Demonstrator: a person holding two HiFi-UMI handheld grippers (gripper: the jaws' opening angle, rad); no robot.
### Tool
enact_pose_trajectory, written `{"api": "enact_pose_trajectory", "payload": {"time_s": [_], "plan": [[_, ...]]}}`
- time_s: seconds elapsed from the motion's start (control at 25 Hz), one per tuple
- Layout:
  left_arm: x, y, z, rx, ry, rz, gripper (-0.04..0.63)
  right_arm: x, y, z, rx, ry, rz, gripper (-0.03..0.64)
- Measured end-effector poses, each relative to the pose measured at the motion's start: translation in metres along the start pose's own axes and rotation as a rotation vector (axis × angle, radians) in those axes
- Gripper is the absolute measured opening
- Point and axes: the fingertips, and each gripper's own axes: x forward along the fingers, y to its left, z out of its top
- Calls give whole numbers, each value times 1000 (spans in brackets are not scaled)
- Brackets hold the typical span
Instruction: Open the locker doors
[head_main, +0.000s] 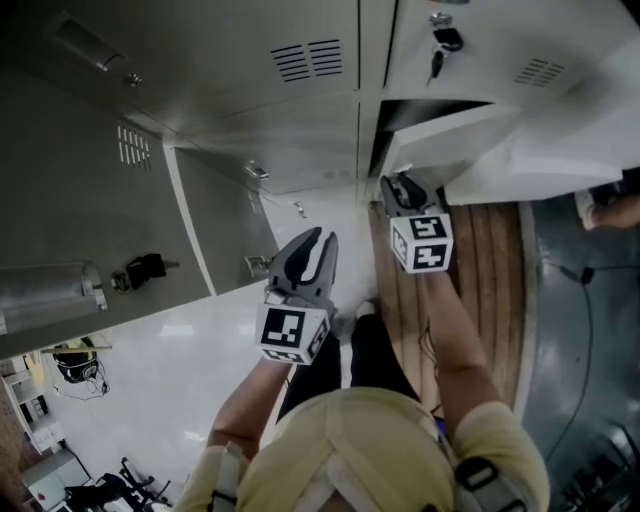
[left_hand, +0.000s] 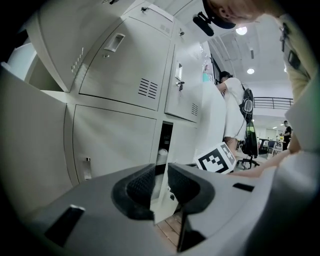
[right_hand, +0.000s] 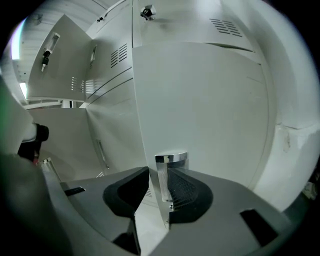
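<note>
The right gripper sits right of centre in the head view, at the free edge of a low locker door that stands ajar, with a dark gap above it. In the right gripper view its jaws are clamped on the door's chrome handle, which rests against the right-hand pad. The left gripper hangs at the centre of the head view, away from the lockers, its jaws slightly apart with nothing between them. Another locker door stands wide open at the left.
</note>
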Motion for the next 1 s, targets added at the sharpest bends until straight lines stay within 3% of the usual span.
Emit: {"api": "enact_pose_trajectory", "payload": {"time_s": [0.68,1.0], "plan": [[-2,-50,-3,30,3,-112,80,-83,-15,-43,11,27,13,103],[8,-71,0,55,-2,-154,80,-109,-20,-45,-52,23,-21,103]]}}
